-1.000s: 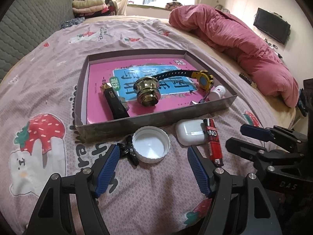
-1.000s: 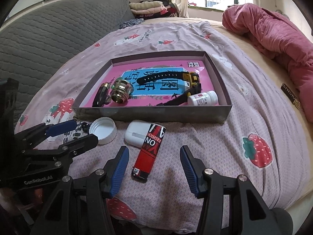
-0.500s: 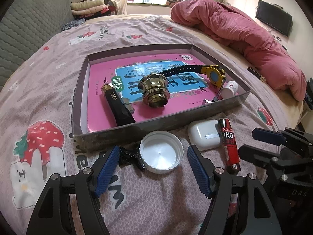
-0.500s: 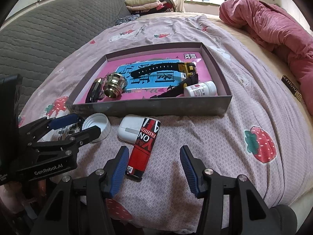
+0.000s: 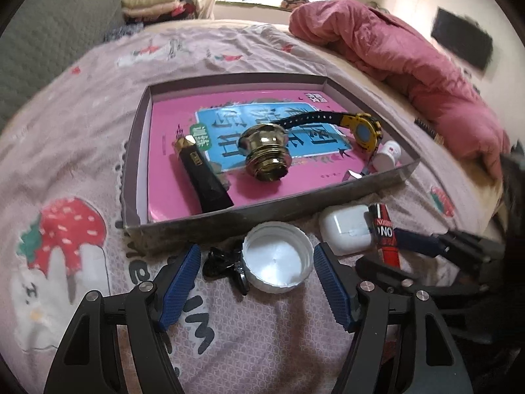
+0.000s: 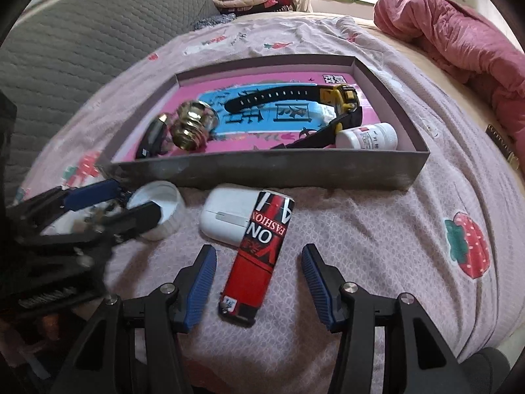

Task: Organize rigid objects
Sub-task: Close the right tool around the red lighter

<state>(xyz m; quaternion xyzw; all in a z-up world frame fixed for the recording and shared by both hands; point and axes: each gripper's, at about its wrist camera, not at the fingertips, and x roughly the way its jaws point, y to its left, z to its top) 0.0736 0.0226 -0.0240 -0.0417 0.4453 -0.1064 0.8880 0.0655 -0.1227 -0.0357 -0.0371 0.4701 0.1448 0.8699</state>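
I am working over a bed covered in a pink strawberry-print sheet [image 6: 377, 229], with a crumpled red duvet [image 6: 459, 32] at its far side. My landmark is the shallow grey box [image 6: 262, 170] lying flat on the sheet.

Inside the box: a yellow-and-black wristwatch [image 6: 341, 98], a brass knob [image 6: 192, 126], a black tube [image 5: 205, 177] and a small white pill bottle [image 6: 367, 136] in its near right corner.

Just outside the box's near wall lie a white bottle cap [image 5: 277, 256], a black clip [image 5: 223, 261] touching it, a white earbud case [image 6: 226, 216], and a red lighter [image 6: 262, 249] resting partly on that case.

My left gripper [image 5: 256, 282] stands spread around the cap and clip, pads apart from both. My right gripper [image 6: 259, 282] stands spread around the lighter, not touching it.
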